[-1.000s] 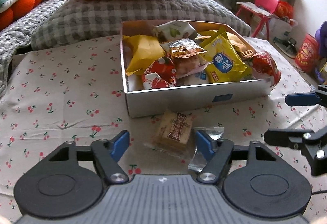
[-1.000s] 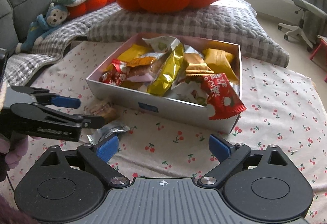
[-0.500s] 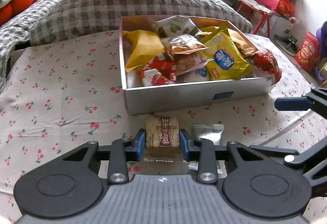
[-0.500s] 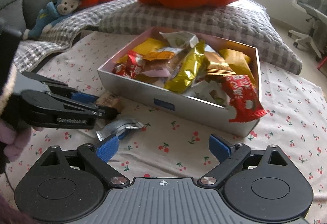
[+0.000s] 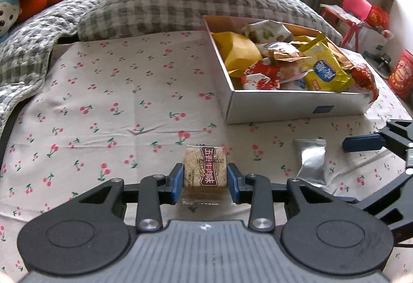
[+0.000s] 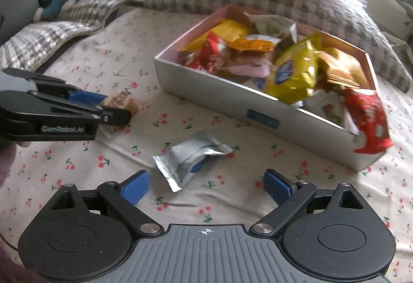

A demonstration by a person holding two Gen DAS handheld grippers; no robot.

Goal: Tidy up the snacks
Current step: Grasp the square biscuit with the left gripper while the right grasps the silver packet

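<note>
Cherry-print cloth (image 5: pixel 108 92) covers the surface that carries a silver box (image 5: pixel 291 104) full of snack packets, near its far right corner. Left hand-held gripper (image 5: pixel 205 179) grasps a brown biscuit packet (image 5: pixel 205 169) between its blue pads, though its jaws are opening slightly. Right hand-held gripper (image 6: pixel 206 187) is released, with a silver packet (image 6: pixel 191 159) lying on the cloth just ahead of its fingers.

You have one box (image 5: pixel 291 108) full of snacks (too piled to count), two snack packets outside it, brown (image 5: pixel 206 171) and silver (image 6: pixel 192 157), and two grippers (image 5: pixel 206 181) (image 6: pixel 206 187).
</note>
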